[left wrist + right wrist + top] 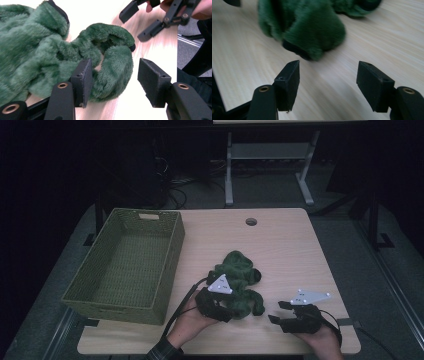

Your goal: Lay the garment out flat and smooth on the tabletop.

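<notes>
Keeping the left hand-held gripper [112, 82] open around the green plush garment [50, 57], you close only once its thick fold sits between the pads.

The green garment [45, 55] is super fuzzy stuff, a plush fleece-like cloth with a deep shaggy pile, totally matt, with a bit of smoother black trim at the edges. The desk [290, 250] looks like pale wood or wood-look laminate, smooth, with fine straight grain and a soft sheen. The basket [125, 265] is woven, olive green, rough and ribbed all over. The left claw [112, 77] and the right claw [334, 85] both look like matt black plastic, pads a little grainy, with small brass-coloured metal rings at the joints.
</notes>
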A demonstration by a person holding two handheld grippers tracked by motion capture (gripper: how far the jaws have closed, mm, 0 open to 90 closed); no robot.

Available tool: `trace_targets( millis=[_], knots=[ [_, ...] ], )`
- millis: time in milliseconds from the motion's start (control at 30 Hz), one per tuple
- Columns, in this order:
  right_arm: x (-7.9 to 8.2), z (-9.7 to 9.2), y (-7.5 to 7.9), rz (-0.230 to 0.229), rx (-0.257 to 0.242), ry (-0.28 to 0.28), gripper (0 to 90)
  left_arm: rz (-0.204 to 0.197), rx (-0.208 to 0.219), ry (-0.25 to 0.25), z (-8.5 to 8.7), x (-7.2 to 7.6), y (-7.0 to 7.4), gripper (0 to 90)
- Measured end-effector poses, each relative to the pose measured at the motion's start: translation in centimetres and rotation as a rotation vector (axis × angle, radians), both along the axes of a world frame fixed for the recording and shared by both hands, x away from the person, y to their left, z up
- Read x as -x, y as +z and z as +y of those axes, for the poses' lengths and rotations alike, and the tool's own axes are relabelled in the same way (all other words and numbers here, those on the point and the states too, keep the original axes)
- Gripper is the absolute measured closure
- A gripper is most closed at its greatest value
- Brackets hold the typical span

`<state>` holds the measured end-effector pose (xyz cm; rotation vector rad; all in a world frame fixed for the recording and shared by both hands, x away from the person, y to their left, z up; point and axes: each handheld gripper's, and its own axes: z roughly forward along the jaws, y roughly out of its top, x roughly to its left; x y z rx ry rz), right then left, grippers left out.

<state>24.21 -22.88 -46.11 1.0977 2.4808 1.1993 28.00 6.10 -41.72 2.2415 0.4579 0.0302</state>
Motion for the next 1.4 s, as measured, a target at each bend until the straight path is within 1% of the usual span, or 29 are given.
trace_targets(
  millis=[133,200,267,333,400,433,467,533,567,633,667,700,733,767,867,900,967,1000,1067,1133,1200,1267,1333,1367,1400],
  knots=[
    [0.2,1.2,0.1,-0.003,-0.008,0.028,35.5,-0.019,-0.015,-0.003,-0.6,0.1,-0.2,43.7],
    [0.2,1.8,0.2,-0.010,-0.011,0.043,36.5,-0.020,-0.011,-0.002,-0.9,0.1,-0.3,43.7],
    [0.2,2.2,0.2,-0.011,-0.009,0.048,37.0,-0.020,-0.010,0.002,-1.1,0.1,-0.4,43.7],
    [0.1,2.6,0.2,-0.015,0.000,0.053,38.3,-0.020,-0.020,-0.002,-1.4,0.0,-0.7,44.3],
    [0.0,2.9,0.1,-0.017,0.004,0.052,40.2,-0.025,-0.024,0.000,-1.6,-0.1,-1.0,46.6],
    [0.0,3.0,0.1,-0.011,0.006,0.047,42.3,-0.023,-0.027,-0.005,-1.7,-0.1,-1.1,48.5],
    [-0.2,3.1,0.1,-0.015,0.008,0.052,43.9,-0.030,-0.025,-0.005,-1.8,-0.1,-1.2,51.7],
    [-0.3,3.1,0.1,-0.014,0.005,0.048,49.3,-0.039,-0.042,-0.013,-1.9,-0.1,-1.3,59.3],
    [-0.4,3.2,0.1,-0.013,0.007,0.053,55.1,-0.041,-0.044,-0.014,-1.9,-0.1,-1.4,64.7],
    [-0.5,3.1,0.0,-0.016,0.012,0.057,65.2,-0.023,-0.029,-0.013,-1.8,-0.2,-1.4,74.4],
    [-0.6,3.1,0.0,-0.021,0.014,0.060,68.6,-0.015,-0.029,-0.013,-1.7,-0.2,-1.4,76.8],
    [-0.6,3.0,0.1,-0.015,0.015,0.056,73.0,-0.013,-0.027,-0.017,-1.6,-0.3,-1.3,79.5],
    [-0.7,2.9,0.1,-0.014,0.016,0.050,75.3,-0.008,-0.028,-0.018,-1.5,-0.3,-1.3,80.3],
    [-0.8,2.7,0.2,-0.021,0.020,0.053,77.0,-0.007,-0.023,-0.015,-1.4,-0.3,-1.2,80.6],
    [-1.0,2.2,0.5,-0.016,0.018,0.044,78.3,-0.010,-0.014,-0.014,-0.9,-0.3,-0.7,80.6],
    [-1.1,1.8,0.7,-0.020,0.016,0.038,78.5,-0.008,-0.007,-0.009,-0.6,-0.3,-0.5,80.6],
    [-1.1,1.2,1.0,-0.030,0.019,0.025,79.2,-0.008,-0.005,-0.003,-0.1,-0.3,-0.1,80.6],
    [-1.0,1.0,1.2,-0.028,0.017,0.017,79.3,-0.006,-0.001,0.001,0.3,-0.4,0.1,80.6],
    [-0.9,0.2,1.5,-0.045,0.017,0.005,79.7,-0.004,0.001,0.016,1.2,-0.4,0.4,80.6],
    [-0.8,-0.4,1.7,-0.049,0.017,-0.012,80.0,0.000,-0.004,0.025,2.1,-0.6,0.5,80.6],
    [-0.6,-1.1,1.8,-0.052,0.025,-0.019,80.1,0.003,-0.001,0.048,3.1,-0.8,0.4,80.7],
    [-0.5,-1.7,1.8,-0.040,0.025,-0.028,80.1,0.008,-0.009,0.060,3.7,-0.9,0.2,80.8],
    [-0.5,-2.2,1.6,-0.024,0.028,-0.035,80.0,0.013,-0.047,0.079,4.5,-1.0,-0.6,81.0],
    [-0.5,-2.4,1.4,-0.012,0.027,-0.038,80.0,0.026,-0.055,0.090,4.6,-1.1,-0.9,81.0],
    [-0.5,-2.5,1.3,-0.006,0.026,-0.040,80.0,0.035,-0.071,0.092,4.9,-1.2,-1.4,81.0]
  ],
)
